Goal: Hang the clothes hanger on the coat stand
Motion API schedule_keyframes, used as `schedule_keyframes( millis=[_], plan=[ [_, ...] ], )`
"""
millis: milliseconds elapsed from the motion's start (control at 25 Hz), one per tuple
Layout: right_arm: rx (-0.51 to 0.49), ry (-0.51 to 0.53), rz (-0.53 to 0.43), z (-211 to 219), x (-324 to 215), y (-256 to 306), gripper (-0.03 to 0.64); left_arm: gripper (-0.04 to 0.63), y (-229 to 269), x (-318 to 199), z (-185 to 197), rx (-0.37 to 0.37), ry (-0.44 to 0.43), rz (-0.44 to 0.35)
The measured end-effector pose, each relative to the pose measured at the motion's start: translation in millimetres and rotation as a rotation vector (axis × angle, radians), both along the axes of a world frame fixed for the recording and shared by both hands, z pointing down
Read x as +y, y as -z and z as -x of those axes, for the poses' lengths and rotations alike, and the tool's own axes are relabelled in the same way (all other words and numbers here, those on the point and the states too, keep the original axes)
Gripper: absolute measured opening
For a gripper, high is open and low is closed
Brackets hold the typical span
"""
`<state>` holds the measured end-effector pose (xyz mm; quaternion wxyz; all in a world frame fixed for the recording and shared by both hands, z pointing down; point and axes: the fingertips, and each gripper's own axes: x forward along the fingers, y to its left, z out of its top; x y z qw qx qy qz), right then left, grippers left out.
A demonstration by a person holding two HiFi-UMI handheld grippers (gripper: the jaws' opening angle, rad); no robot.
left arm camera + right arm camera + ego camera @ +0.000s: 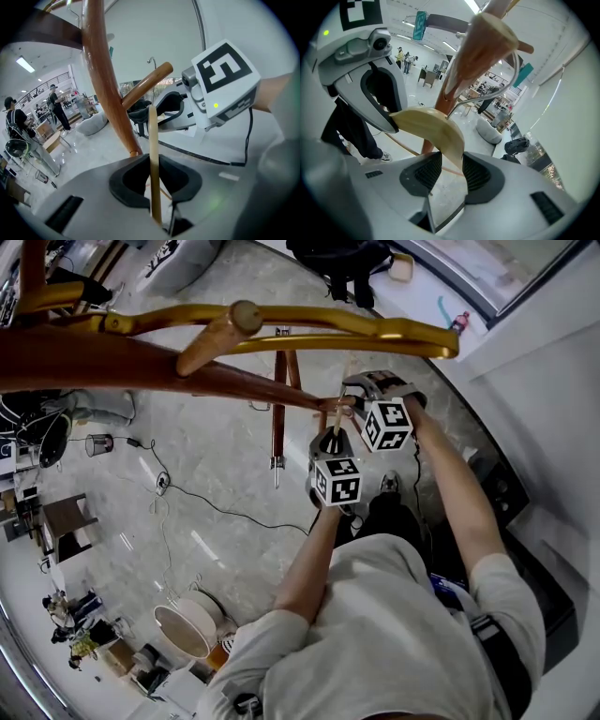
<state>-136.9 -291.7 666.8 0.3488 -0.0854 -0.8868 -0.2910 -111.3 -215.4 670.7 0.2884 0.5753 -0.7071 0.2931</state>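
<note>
As L gripper (pixel 152 169), R gripper (pixel 448 163) clamp hanger (pixel 433 125), stand (pixel 104 89) is near.

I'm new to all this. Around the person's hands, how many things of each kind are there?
Clothes hanger: 1
Coat stand: 1
Hand-held grippers: 2, the left gripper and the right gripper, each with its jaws closed on the clothes hanger
Total: 4

coat stand pole (pixel 105 84) ahead, peg (pixel 146 86) jutting right
</note>
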Motion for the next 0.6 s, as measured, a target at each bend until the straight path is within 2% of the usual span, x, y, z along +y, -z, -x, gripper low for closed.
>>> schedule_keyframes(
  millis=[400, 600],
  plan=[
    [-0.025, -0.012, 0.003, 5.0, 3.6, -1.3, 0.133, 0.061, -0.6, 2.6, 0.6, -0.011, 0.064, -0.024],
    [-0.063, -0.061, 0.045, 5.7, 3.7, 1.2, 0.132, 0.061, 3.2, 3.4, 1.7, -0.023, 0.067, -0.042]
  ],
)
